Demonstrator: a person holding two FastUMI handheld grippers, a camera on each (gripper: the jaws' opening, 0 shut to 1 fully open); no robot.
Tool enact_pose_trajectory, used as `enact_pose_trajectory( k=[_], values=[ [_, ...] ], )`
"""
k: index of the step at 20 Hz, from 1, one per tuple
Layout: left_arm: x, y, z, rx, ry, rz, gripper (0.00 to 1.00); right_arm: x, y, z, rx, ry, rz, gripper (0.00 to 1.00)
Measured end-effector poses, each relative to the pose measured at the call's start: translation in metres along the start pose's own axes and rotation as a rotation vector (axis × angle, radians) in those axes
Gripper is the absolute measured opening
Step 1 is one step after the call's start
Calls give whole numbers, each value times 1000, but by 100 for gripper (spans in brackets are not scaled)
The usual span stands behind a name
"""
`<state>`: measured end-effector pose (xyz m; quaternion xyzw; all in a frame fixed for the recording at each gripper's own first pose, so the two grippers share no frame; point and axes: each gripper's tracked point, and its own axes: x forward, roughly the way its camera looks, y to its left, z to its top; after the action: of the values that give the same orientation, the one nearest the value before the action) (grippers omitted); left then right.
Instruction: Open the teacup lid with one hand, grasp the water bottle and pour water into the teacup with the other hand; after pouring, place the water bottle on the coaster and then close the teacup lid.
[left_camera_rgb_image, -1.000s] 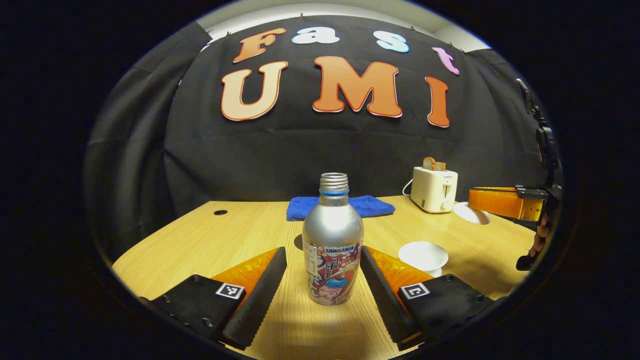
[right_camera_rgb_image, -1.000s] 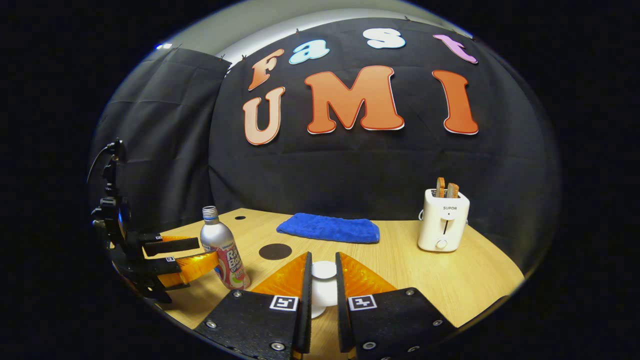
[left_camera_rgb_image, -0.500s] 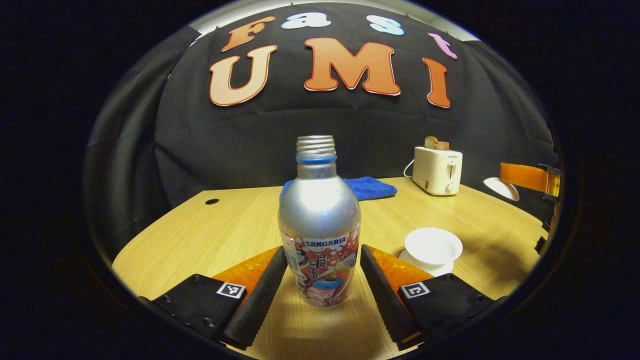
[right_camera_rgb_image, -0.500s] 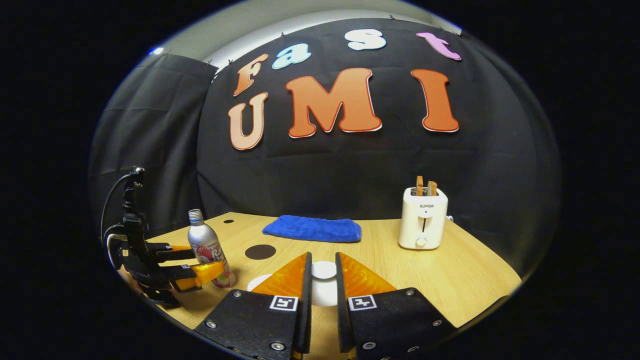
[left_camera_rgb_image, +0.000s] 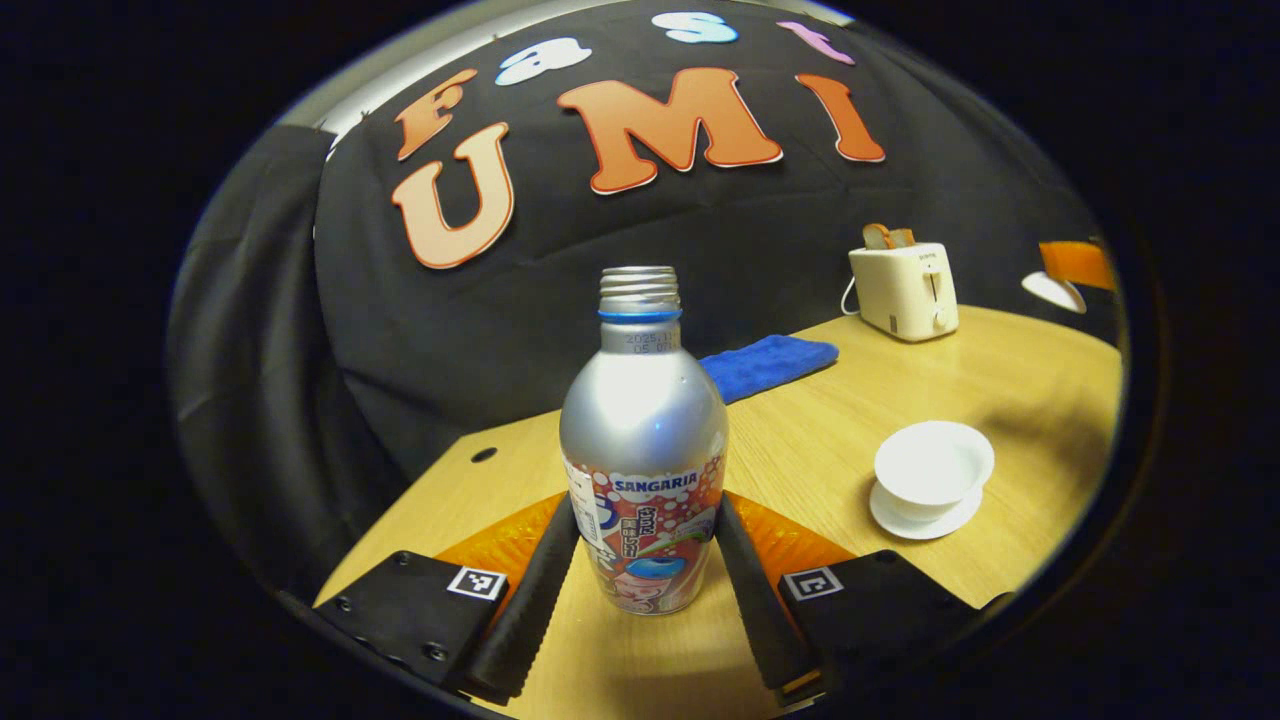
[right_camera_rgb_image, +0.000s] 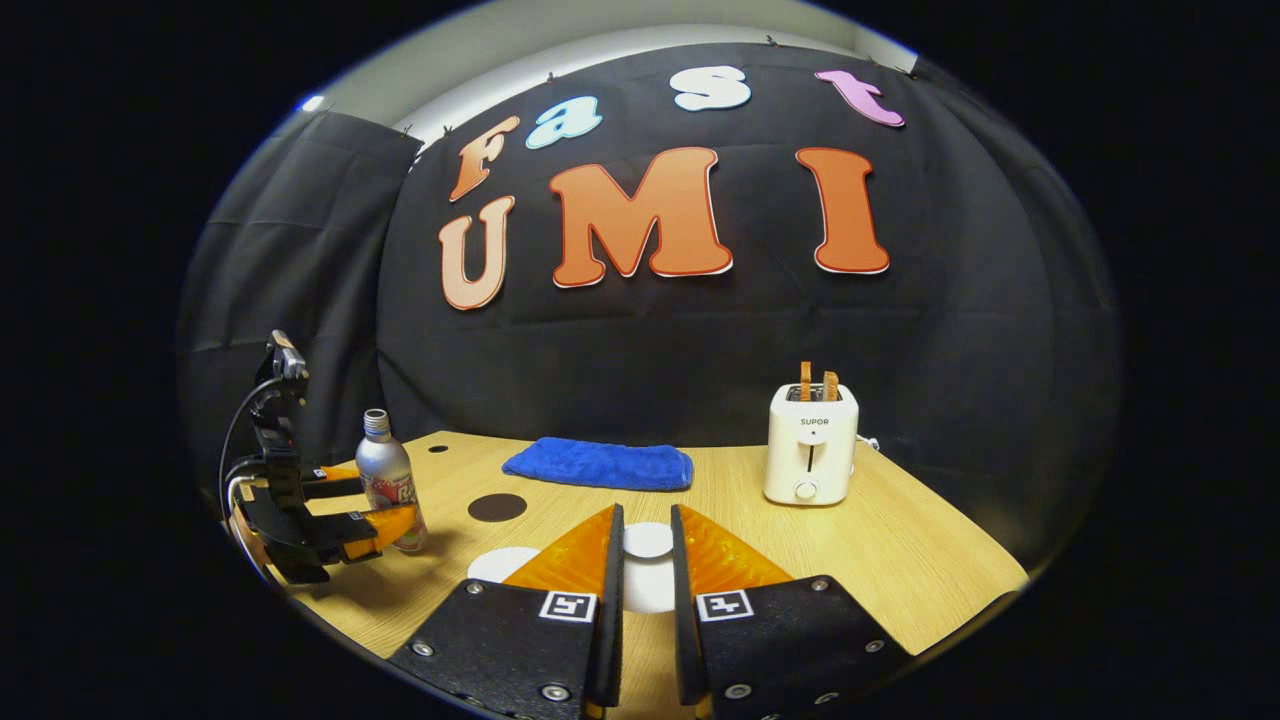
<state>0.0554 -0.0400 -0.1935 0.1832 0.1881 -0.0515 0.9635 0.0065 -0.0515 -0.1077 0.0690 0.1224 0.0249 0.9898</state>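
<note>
In the left gripper view, the left gripper (left_camera_rgb_image: 645, 560) has its two fingers pressed against the lower sides of the water bottle (left_camera_rgb_image: 643, 450), clamping it between them; the bottle stands upright with its threaded neck uncapped. The same pair shows at the left of the right gripper view, the left gripper (right_camera_rgb_image: 375, 505) around the bottle (right_camera_rgb_image: 385, 478) near the table's (right_camera_rgb_image: 900, 560) left edge. To the right of the bottle in the left gripper view, well apart from it, the open teacup (left_camera_rgb_image: 933, 468) sits on its white saucer (left_camera_rgb_image: 925, 518).

In the right gripper view, the right gripper (right_camera_rgb_image: 645, 580) is closed on the teacup lid (right_camera_rgb_image: 648, 545), the lid's knob pinched between the nearly meeting fingers. The teacup's rim (right_camera_rgb_image: 500, 565) peeks out just left of those fingers. Beyond, the dark round coaster (right_camera_rgb_image: 497, 507) lies bare on the wood, between bottle and lid. Farther back lie a folded blue cloth (right_camera_rgb_image: 598, 465) and a white toaster (right_camera_rgb_image: 811, 444) holding two slices
</note>
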Motion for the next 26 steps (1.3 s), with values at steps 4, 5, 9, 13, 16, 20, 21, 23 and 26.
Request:
enact_pose_trajectory(
  k=[4, 5, 9, 13, 16, 20, 21, 23, 26],
  values=[
    [2, 16, 13, 203, -25, 64, 85, -5, -6, 1, 4, -8, -9, 22],
    [-1, 19, 14, 250, -24, 76, 82, -6, -7, 0, 6, -8, -11, 22],
    [0, 26, 19, 430, -29, 105, 82, -9, -13, 0, 3, -7, -21, 22],
    [8, 26, 21, 595, -36, 136, 82, -11, -18, -2, 11, -3, -26, 22],
    [3, 22, 24, 727, -59, 149, 86, -14, -20, -1, 12, -8, -31, 22],
    [3, 16, 35, 885, -95, 163, 85, -18, -22, -1, 12, -12, -38, 22],
    [4, 14, 35, 908, -97, 161, 85, -18, -23, -2, 11, -9, -39, 22],
    [3, 9, 39, 957, -105, 157, 85, -19, -21, -1, 4, -13, -37, 22],
    [-1, 7, 44, 1042, -123, 146, 85, -18, -19, -4, -6, -4, -29, 22]
  ],
)
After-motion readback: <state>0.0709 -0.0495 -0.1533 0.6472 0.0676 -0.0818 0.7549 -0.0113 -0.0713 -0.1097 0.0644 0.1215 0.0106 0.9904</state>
